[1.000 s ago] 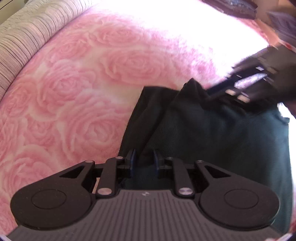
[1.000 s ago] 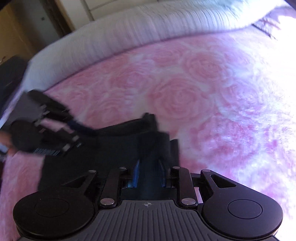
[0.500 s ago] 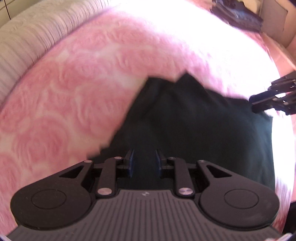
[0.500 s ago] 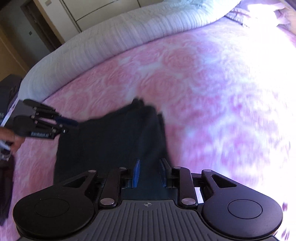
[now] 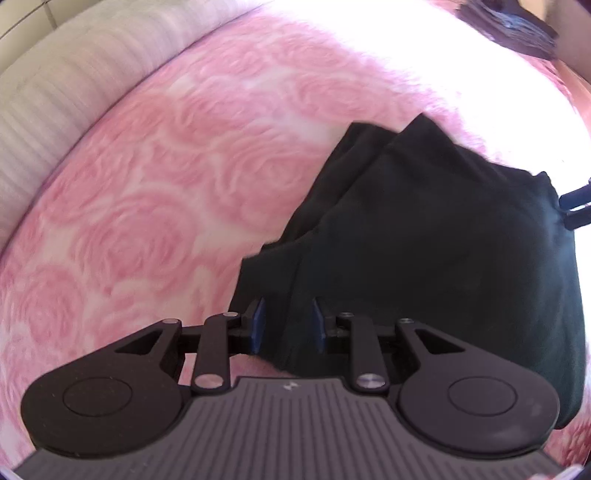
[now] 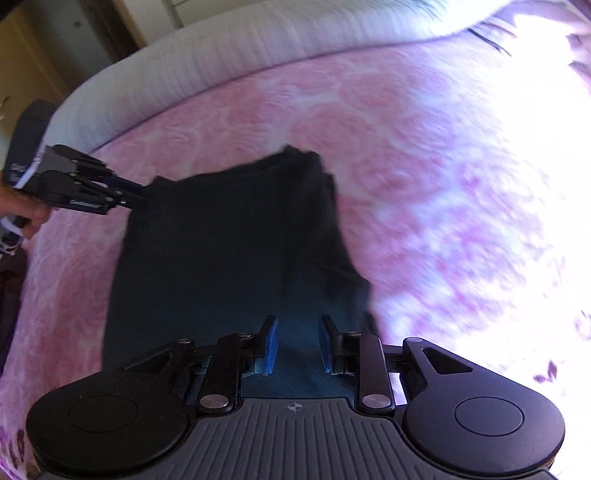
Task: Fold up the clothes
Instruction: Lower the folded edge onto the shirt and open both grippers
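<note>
We hold a dark garment (image 5: 424, 240) stretched over the rose-patterned pink bedspread (image 5: 166, 184), one edge at each tool. The left gripper (image 5: 287, 325), jaws narrow and opening, has a fold between its pads. The right gripper (image 6: 297, 343), also narrow, pinches the opposite edge.

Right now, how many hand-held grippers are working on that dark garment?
2: the left hand-held gripper at one edge of the dark garment, the right hand-held gripper at its near edge.

pink rose-patterned bedspread (image 5: 155, 192), sunlit; pale ribbed quilt (image 6: 295, 29) beyond.
</note>
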The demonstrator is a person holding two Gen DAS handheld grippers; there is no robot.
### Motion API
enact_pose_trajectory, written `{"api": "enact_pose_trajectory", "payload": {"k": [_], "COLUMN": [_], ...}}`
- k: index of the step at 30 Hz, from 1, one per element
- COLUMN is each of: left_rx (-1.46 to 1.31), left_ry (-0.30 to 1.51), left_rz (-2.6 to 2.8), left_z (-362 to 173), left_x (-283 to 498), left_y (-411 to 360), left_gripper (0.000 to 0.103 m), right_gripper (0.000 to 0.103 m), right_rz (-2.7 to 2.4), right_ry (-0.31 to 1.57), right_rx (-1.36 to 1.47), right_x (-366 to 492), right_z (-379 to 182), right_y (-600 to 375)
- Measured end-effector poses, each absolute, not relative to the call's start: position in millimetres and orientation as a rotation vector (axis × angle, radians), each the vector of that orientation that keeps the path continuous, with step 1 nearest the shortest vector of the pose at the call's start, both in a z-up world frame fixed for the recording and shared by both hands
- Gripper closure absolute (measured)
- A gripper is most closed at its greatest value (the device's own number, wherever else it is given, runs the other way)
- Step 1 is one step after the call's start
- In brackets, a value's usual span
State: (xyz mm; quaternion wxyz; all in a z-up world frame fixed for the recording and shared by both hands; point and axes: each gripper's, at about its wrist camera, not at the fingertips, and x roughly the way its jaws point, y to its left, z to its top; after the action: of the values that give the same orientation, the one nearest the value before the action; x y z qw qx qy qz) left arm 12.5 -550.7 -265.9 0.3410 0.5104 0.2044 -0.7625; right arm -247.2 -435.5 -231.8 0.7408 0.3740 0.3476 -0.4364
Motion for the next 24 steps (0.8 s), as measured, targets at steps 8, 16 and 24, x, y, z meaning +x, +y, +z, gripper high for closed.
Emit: {"api": "enact_pose_trajectory", "payload": {"k": [8, 16, 24], "left_rx": [1.313, 1.307, 1.406], "left_ry": [0.53, 0.497, 0.367], "left_rz": [-1.981, -2.049, -2.118], "left_z": [-276.8, -249.4, -285.8], "left_x": [16.8, 24.6, 15.5], "left_y": [-560.6, -518.3, -499.2], "left_gripper": [0.07, 0.074, 0.073], "right_gripper": [0.074, 0.072, 0.07], "right_rz": [-1.015, -0.874, -0.862], "right_ry": [0.839, 0.804, 0.955], "right_rx": [0.876, 0.867, 0.94], "right_x": [-241.9, -179.4, -129.8], "right_z": [-252.5, -220.0, -266.1], "right_y": [-444.7, -390.3, -359.6]}}
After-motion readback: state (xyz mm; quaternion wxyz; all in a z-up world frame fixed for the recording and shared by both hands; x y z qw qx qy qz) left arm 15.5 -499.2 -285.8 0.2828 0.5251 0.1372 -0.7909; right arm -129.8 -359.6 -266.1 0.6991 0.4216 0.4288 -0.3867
